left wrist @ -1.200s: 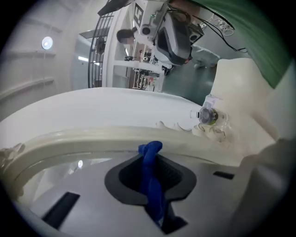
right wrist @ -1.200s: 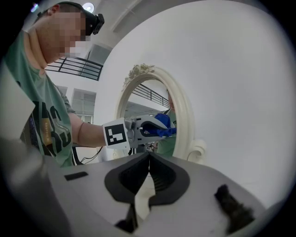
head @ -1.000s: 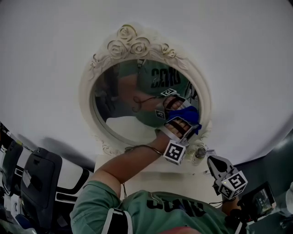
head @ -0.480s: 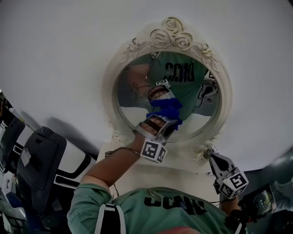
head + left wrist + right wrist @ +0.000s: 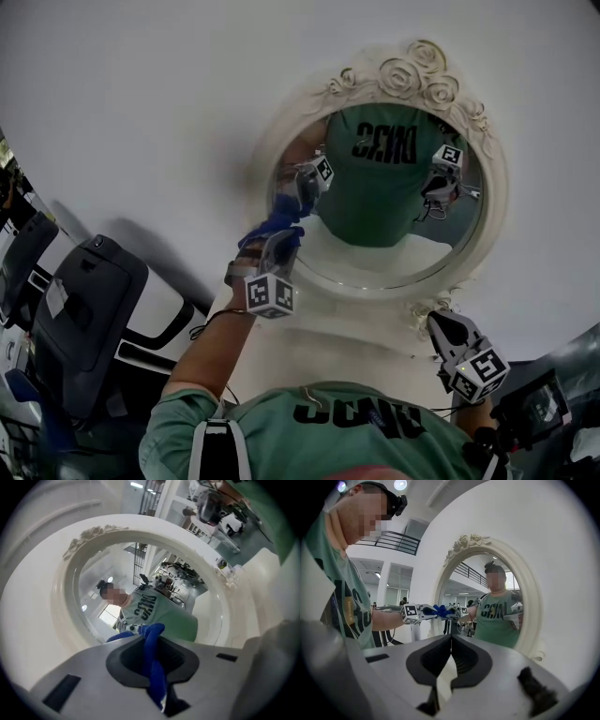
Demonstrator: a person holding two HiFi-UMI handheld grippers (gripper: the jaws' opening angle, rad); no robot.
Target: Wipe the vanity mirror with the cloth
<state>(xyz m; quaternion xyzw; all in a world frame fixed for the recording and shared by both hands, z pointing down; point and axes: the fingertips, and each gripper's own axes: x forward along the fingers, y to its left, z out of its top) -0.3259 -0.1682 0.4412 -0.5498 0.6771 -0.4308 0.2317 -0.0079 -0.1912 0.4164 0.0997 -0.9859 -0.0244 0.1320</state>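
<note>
The oval vanity mirror [image 5: 394,202] has a cream frame [image 5: 417,70] with carved roses and leans on a white wall. My left gripper [image 5: 281,240] is shut on a blue cloth [image 5: 272,228], which presses against the left edge of the glass. In the left gripper view the cloth [image 5: 153,660] is bunched between the jaws, with the mirror frame [image 5: 70,602] close ahead. My right gripper [image 5: 439,324] hangs low at the right, below the mirror, away from the glass. Its jaws [image 5: 451,641] meet at the tips with nothing between them. From there I see the cloth [image 5: 439,611] at the mirror [image 5: 492,606].
The mirror stands on a white vanity top [image 5: 323,342]. A black chair [image 5: 89,314] stands to the left below the wall. A dark device [image 5: 530,408] sits at the lower right, near my right gripper.
My left gripper has swept the blue cloth from the lower right of the glass across to its left edge. The right gripper has stayed in place.
</note>
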